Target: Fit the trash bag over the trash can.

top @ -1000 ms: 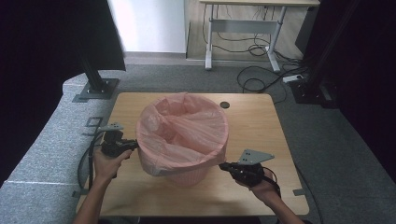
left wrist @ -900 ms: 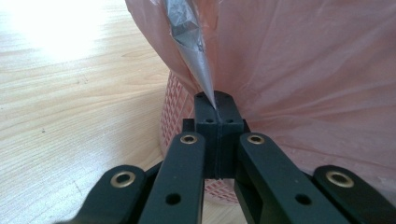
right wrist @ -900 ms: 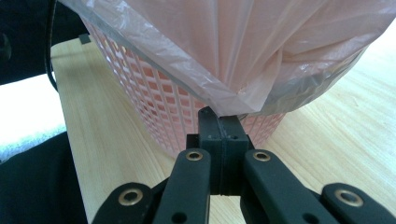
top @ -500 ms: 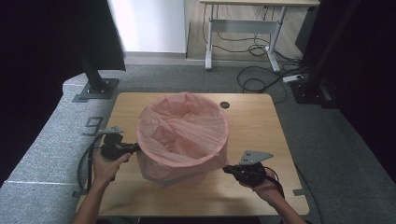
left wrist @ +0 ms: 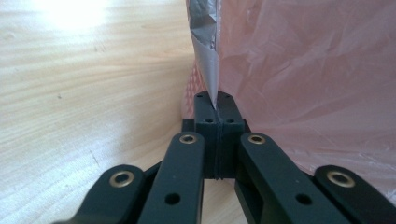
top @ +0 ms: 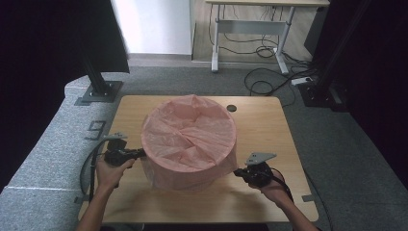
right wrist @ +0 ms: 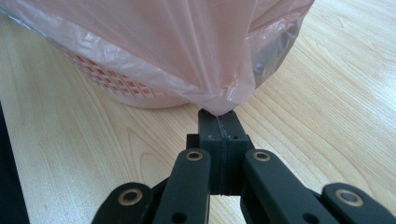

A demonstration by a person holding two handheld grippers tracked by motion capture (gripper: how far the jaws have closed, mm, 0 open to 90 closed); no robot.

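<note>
At the lower left of the high view, the left hand-held gripper (top: 140, 154) is clenched on the edge of the pink bag (top: 190, 132); in the left gripper view a thin fold of plastic (left wrist: 208, 70) rises straight out from between the closed jaws. At the lower right, the right hand-held gripper (top: 238, 172) is likewise clamped on the bag's hem, low down near the worktop (top: 269, 130), and the right gripper view shows the film bunched into a point (right wrist: 219, 105) at the jaw tips, with the red lattice basket (right wrist: 121, 86) showing beneath it. The bag sits in the middle of the frame, draped over the basket's rim and down its sides. The step looks to be drawing the hem down so the liner seats snugly. To do it well, I would pull both sides evenly and gently, since thin film tears at a pinched point, and keep the basket from sliding or tipping. The left side appears higher, so it likely needs lowering to match.
</note>
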